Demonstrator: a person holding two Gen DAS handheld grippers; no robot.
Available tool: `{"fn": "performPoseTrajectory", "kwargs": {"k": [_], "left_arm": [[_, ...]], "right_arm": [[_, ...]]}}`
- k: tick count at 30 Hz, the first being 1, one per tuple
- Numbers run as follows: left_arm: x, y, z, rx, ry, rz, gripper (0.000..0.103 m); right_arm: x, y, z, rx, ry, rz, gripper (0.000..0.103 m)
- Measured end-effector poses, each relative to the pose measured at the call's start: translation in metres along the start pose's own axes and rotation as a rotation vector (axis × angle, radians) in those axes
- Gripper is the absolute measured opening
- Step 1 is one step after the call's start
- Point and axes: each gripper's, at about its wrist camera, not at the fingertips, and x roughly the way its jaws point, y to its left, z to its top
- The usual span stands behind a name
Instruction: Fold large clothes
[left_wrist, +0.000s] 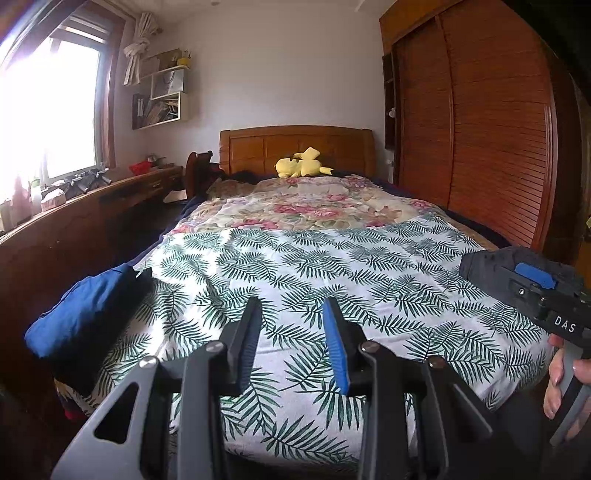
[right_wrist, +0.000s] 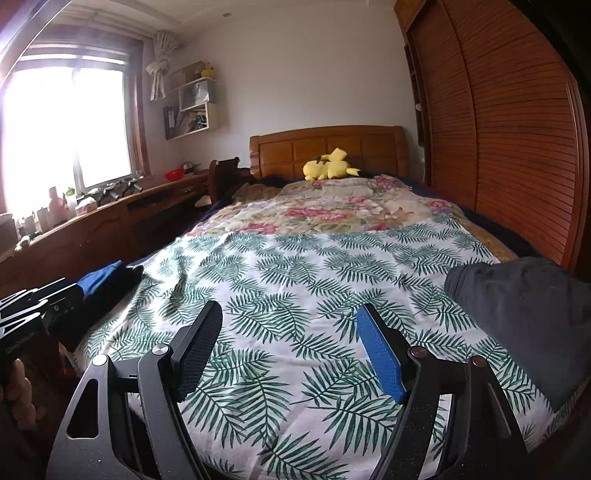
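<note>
Honestly, not much gripped yet. Got the left tongs (left_wrist: 291, 306) spread wide over the leaf-print sheet (left_wrist: 332, 266) on the bed (left_wrist: 295, 144), pinching nothing. Same deal with the right tongs (right_wrist: 290, 310): spread even wider, empty, hovering above the foot of the bed.

As for the clothes: seeing a blue garment (left_wrist: 88, 306) bunched into a neat-ish bundle at the left edge of the bed, just beside the left tongs, and a dark grey garment (right_wrist: 524, 317) heaped at the right edge, near the right tongs. Guessing blue already folded and grey up next, but can't say for sure from here.

Handling-wise, expecting the grey one to be soft, floppy and fairly light, maybe a touch thicker than a tee going by the matte look. Zero stiffness, so no holding shape once lifted; will sag and drag. Not fragile, not slippery, though probably prone to catching the sheet underneath and pulling it along.

Best to grab by two corners or the shoulder seams, one per tongs, well apart, then lift and shake flat onto the sheet. Worth pinching a seam or hem rather than a single loose layer in the middle. Can't make out collar, sleeves or hem in that heap, so would need to hunt for an edge first.
</note>
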Motion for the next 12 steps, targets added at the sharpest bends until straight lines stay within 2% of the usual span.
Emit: {"fn": "performPoseTrajectory", "kwargs": {"k": [12], "left_arm": [[-0.0037,-0.0019,0.002,-0.003,-0.004,-0.001,0.033]], "right_arm": [[-0.0016,0.002,0.001,0.005,-0.006,0.0,0.077]]}}
